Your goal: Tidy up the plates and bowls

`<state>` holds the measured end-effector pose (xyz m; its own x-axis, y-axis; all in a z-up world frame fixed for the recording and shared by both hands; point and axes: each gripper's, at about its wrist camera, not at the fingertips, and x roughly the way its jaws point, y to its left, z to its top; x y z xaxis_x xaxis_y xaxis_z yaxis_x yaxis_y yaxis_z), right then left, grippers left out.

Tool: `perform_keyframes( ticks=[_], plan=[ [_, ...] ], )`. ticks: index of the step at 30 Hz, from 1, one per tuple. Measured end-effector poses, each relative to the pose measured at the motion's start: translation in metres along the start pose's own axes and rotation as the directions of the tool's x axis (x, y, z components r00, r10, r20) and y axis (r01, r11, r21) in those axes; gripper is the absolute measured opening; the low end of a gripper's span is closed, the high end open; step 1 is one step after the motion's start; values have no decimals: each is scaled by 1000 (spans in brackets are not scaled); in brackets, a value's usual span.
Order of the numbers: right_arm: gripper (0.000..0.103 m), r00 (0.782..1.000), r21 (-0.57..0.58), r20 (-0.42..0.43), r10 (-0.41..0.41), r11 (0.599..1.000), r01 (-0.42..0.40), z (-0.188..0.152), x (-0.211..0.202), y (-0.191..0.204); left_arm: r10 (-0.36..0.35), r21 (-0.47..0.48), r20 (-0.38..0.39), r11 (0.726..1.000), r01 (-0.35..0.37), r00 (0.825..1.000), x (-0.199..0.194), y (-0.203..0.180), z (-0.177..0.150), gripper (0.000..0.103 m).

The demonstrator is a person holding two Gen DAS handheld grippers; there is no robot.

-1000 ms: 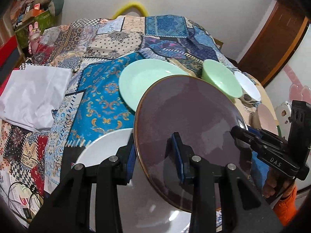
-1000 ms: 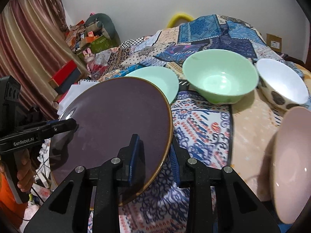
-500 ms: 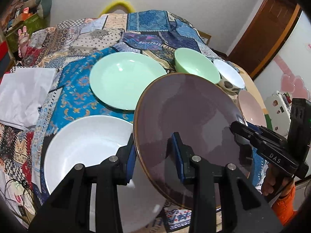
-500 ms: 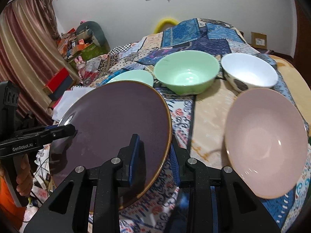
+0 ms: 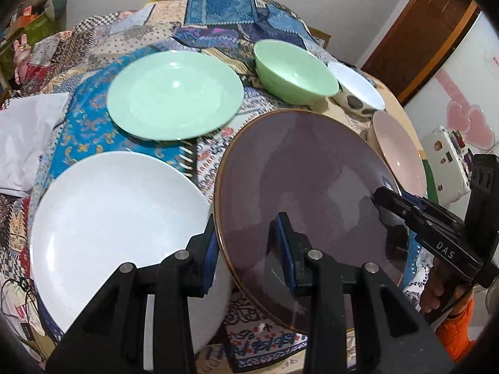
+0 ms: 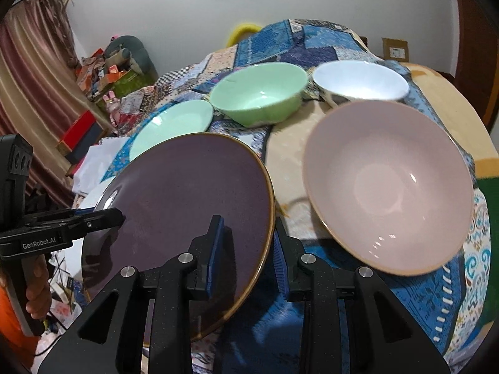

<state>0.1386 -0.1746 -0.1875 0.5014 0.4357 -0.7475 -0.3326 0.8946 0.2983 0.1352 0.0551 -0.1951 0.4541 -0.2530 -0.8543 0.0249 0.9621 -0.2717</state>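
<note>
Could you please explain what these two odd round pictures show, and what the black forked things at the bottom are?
There is no machine here: a person holds a hand-operated claw in each hand, and a wide-angle camera on each claw looks along its two fingers. One picture is from the left claw, the other from the right claw. Both claws grip opposite edges of the same dark purple plate, holding it above a table covered with a patchwork cloth. On the cloth are a white plate, a green plate, a green bowl, a white bowl and a pink bowl.
</note>
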Motion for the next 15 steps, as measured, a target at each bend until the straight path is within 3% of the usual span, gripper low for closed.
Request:
perform_keyframes(
  ticks=[15],
  plan=[
    [27, 998, 36, -36, -41, 998, 43, -15, 6, -19, -2, -4, -81, 1000, 1, 997, 37, -6, 3, 35]
  ],
)
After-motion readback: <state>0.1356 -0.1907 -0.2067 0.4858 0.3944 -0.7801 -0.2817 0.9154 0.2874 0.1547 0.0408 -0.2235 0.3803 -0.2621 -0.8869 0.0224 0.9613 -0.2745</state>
